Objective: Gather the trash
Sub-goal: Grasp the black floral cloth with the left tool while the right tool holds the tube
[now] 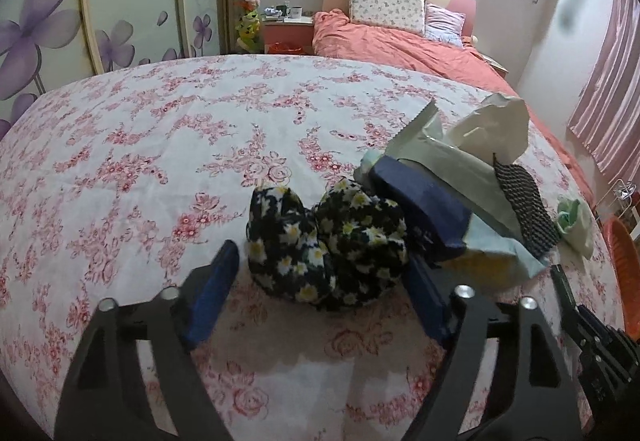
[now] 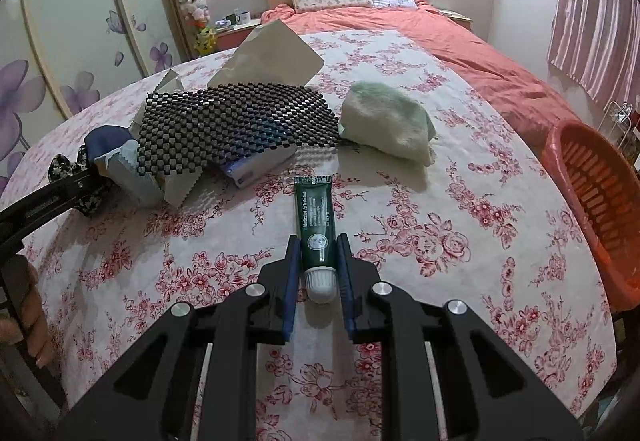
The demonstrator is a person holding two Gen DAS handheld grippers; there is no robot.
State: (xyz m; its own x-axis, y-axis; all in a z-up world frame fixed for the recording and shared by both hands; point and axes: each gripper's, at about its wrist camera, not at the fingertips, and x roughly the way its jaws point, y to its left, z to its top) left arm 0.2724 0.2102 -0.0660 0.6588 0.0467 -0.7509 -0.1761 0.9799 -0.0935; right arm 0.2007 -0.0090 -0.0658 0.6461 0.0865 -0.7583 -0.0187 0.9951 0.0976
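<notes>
Two grippers over the floral tablecloth [image 2: 460,169], right gripper [image 2: 318,253] pinching a green tube [image 2: 316,217], left gripper [image 1: 320,273] spread around a daisy-print cloth bundle [image 1: 324,245], orange basket [image 2: 592,193] at the right edge.

Soft, even indoor light; strong fisheye bending in both views.
You see dull shadows under the black-and-yellow flowered bundle [image 1: 324,245] and the green tube [image 2: 316,225]. The curtain [image 2: 596,9] glows pale pink. Dark corners ring each view, the bed [image 1: 420,45] bows, and a grey smear blurs your left view's upper right.
</notes>
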